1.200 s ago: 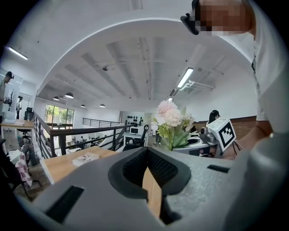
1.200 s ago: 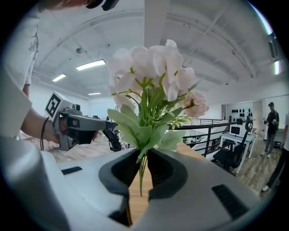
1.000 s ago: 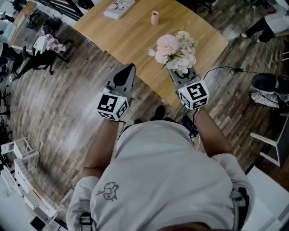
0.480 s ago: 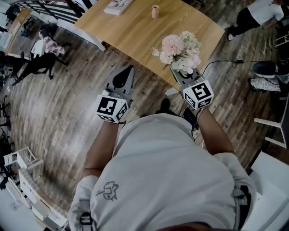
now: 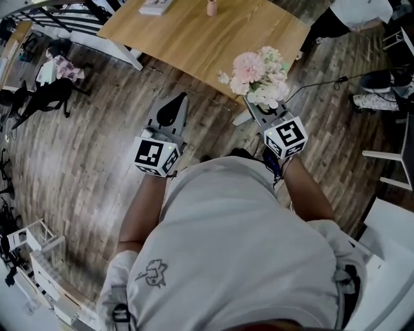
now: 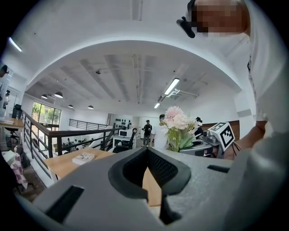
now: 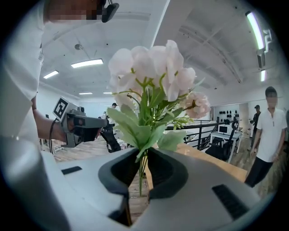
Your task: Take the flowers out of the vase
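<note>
Right tongs clamped on the thin green stems of the pink-and-white flower bouquet. I hold it upright, clear of any vase, by the near corner of the light wooden desk. Left tongs together, nothing between them.

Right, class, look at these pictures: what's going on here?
A person holds a two-jaw gripper in each hand. The right gripper is clamped on the green stems of a bunch of pale pink flowers and holds them upright, well away from the small vase, which stands on the wooden table with no flowers in it. The left gripper is shut and holds nothing. So the flowers are already out of the vase.
</note>
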The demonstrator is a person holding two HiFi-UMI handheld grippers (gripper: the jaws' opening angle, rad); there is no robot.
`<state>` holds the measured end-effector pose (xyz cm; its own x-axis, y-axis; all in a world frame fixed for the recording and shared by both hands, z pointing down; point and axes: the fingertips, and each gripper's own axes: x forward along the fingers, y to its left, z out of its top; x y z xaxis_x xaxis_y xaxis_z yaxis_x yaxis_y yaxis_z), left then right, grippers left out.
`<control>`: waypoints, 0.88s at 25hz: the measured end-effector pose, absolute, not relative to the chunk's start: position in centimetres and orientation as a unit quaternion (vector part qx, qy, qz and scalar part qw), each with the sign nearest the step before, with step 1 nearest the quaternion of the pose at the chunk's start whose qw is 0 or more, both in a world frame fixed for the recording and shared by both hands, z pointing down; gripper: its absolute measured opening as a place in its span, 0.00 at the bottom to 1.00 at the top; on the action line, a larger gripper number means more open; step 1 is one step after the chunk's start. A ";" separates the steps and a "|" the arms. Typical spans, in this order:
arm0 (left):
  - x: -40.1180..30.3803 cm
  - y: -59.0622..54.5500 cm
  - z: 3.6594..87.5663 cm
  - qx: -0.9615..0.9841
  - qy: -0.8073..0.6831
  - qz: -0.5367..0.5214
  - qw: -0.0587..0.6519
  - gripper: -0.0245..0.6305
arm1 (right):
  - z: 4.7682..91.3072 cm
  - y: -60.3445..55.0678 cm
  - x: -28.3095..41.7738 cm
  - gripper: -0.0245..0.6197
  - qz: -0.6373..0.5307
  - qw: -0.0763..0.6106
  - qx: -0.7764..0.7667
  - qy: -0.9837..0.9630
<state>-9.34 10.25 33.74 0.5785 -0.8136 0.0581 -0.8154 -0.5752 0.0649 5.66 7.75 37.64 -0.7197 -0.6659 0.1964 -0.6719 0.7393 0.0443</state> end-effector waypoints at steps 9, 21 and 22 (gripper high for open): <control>-8.1 10.6 33.4 0.886 -0.460 0.012 0.045 0.04 | 36.1 8.5 6.5 0.13 0.013 0.094 0.348 -0.933; -1.7 13.2 33.9 0.878 -0.478 0.010 0.034 0.04 | 36.5 11.5 12.7 0.13 0.008 0.084 0.329 -0.940; -1.2 13.4 33.9 0.877 -0.479 0.010 0.034 0.04 | 36.5 11.8 13.1 0.13 0.008 0.084 0.327 -0.941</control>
<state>-1.23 13.39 33.87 0.5404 -0.8399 0.0497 -0.8413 -0.5382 0.0510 13.07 11.77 36.49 -0.7717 -0.6149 0.1624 -0.6176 0.7855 0.0396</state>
